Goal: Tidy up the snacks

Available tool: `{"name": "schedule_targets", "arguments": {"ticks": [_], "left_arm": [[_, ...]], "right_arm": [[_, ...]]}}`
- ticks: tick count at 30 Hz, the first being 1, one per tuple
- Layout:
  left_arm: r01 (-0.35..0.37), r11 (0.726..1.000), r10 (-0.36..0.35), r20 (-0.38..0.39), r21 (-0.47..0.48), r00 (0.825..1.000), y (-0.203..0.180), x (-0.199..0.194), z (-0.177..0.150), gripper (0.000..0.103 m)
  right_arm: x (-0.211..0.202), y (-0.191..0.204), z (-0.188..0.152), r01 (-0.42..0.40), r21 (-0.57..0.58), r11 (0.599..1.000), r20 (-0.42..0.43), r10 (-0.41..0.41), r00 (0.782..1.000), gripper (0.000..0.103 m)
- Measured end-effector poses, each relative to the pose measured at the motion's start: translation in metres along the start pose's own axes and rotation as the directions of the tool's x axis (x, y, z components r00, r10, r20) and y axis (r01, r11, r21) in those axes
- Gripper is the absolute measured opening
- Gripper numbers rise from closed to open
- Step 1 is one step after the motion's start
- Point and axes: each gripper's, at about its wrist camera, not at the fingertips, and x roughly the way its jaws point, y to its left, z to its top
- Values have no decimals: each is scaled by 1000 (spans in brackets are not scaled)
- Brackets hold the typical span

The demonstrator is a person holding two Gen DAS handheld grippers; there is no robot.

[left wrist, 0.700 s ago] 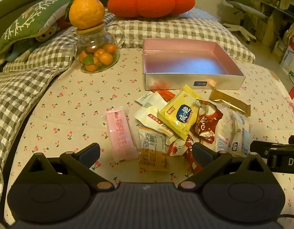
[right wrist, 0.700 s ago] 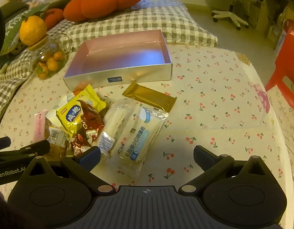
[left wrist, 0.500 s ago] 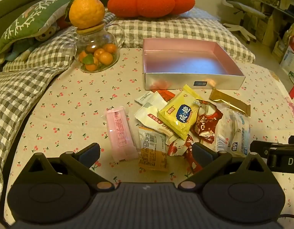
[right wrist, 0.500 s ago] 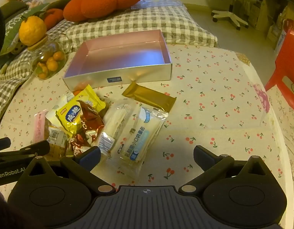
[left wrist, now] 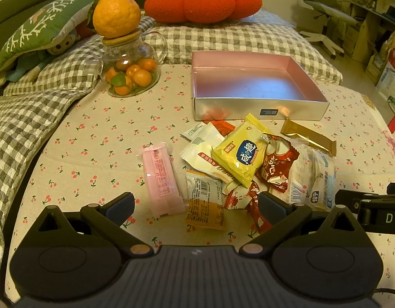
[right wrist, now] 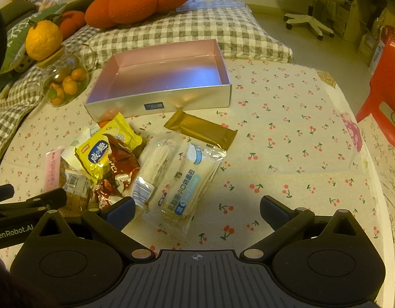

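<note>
Both tongs, left point(left wrist: 195, 202) and right point(right wrist: 197, 206), hover wide open and empty. The snack pile point(left wrist: 245, 161) lies on the tabletop before the empty box point(left wrist: 259, 107). Nearest the left tongs: the pink packet point(left wrist: 160, 179), lengthwise straight ahead.

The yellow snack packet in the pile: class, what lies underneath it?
The yellow snack packet overlaps a white wrapper with red print and the edge of a red foil packet. Anything directly beneath its middle is covered, so it cannot be seen.
</note>
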Motion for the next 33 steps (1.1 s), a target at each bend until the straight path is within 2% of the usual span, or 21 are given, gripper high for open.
{"name": "schedule_targets", "arguments": {"ticks": [25, 30, 33], "left_arm": [[3, 1000, -3, -3, 14, 1000, 0, 1, 0, 103], [7, 1000, -7, 11, 19, 1000, 9, 2, 10, 103], [9, 1000, -10, 21, 6, 1000, 18, 5, 18, 103]], "right_arm": [[6, 0, 1, 6, -19, 1000, -13, -6, 1000, 103], [7, -3, 13, 17, -43, 999, 19, -16, 1000, 103], [11, -8, 19, -18, -14, 1000, 39, 19, 999, 103]]}}
